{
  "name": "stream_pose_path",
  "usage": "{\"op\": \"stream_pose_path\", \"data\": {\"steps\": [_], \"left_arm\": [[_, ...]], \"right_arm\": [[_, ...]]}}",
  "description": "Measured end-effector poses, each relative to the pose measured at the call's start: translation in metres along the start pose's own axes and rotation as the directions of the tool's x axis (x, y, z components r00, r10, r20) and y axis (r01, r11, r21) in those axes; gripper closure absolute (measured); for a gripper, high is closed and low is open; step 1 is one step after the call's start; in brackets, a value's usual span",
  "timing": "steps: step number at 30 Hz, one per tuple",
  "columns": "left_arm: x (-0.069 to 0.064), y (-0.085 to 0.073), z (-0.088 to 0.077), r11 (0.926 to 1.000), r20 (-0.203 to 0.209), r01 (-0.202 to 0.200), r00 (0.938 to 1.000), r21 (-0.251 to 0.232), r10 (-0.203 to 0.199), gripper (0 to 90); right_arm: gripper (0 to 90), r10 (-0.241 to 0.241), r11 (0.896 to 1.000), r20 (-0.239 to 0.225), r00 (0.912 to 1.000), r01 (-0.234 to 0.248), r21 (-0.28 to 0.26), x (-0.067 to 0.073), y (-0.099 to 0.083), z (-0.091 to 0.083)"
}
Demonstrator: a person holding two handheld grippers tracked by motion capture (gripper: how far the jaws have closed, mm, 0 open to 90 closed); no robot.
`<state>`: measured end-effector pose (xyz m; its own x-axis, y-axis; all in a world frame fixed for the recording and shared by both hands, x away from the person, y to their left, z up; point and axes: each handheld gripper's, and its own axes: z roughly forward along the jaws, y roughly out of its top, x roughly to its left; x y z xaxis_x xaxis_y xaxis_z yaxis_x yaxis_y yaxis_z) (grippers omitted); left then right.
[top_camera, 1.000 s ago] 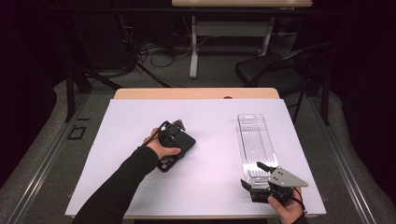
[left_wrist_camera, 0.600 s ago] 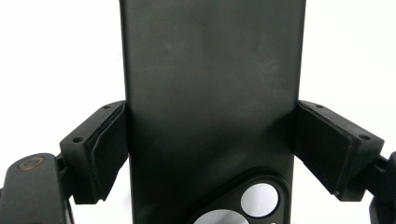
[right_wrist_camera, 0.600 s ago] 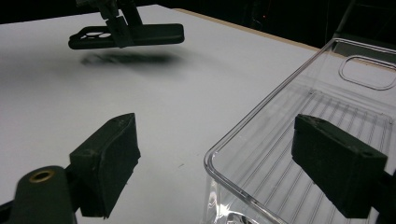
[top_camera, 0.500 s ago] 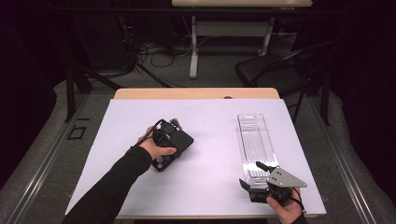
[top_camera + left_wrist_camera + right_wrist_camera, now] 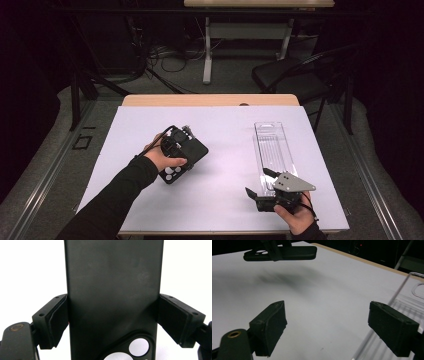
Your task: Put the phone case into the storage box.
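White sheeting covers the worktop (image 5: 225,135) almost to its edges, leaving a strip of bare wood along the far edge. The middle and the whole far-left stretch of the sheet lie open. A clear plastic tray (image 5: 272,150) lies lengthwise by the right edge, running from mid-depth toward the near-right corner; whether anything sits in its ribbed bed cannot be told.

The black phone case (image 5: 112,290) is held above the sheet left of centre, well apart from the tray, and it casts a soft shadow on the sheet in the right gripper view. The left gripper (image 5: 112,322) has its jaws closed against the case's two long edges, the camera cut-out end nearest the gripper's body. The person's left hand (image 5: 162,157) grips it from the near-left side.

The right gripper (image 5: 334,330) sits at the near-right corner, jaws spread wide with nothing between them, one jaw over the tray's near end.
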<state>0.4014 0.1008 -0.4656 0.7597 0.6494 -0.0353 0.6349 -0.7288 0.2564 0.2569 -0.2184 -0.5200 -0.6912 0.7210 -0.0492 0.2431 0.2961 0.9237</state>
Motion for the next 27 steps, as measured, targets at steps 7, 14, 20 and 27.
{"op": "stream_pose_path", "data": {"steps": [7, 14, 20, 27], "left_arm": [[-0.013, 0.001, -0.013, 0.9991, 0.014, -0.042, 0.9990, 0.003, 0.042, 14.6], [-0.019, 0.002, -0.021, 0.9982, 0.013, -0.061, 0.9981, 0.004, 0.060, 14.6], [-0.023, 0.003, -0.025, 0.9968, 0.015, -0.079, 0.9968, 0.007, 0.079, 14.7], [-0.026, 0.004, -0.026, 0.9963, 0.023, -0.085, 0.9961, 0.005, 0.085, 14.7]], "right_arm": [[14.3, -0.039, 0.999, -0.042, 0.9984, 0.041, 0.031, 0.011, 0.022, 0.024], [14.4, -0.084, 0.995, -0.044, 0.9955, 0.086, 0.047, 0.015, 0.038, 0.038], [14.4, -0.118, 0.991, -0.027, 0.9926, 0.119, 0.064, 0.017, 0.043, 0.044], [15.2, -0.175, 0.979, -0.042, 0.9836, 0.178, 0.094, 0.020, 0.050, 0.053]]}}
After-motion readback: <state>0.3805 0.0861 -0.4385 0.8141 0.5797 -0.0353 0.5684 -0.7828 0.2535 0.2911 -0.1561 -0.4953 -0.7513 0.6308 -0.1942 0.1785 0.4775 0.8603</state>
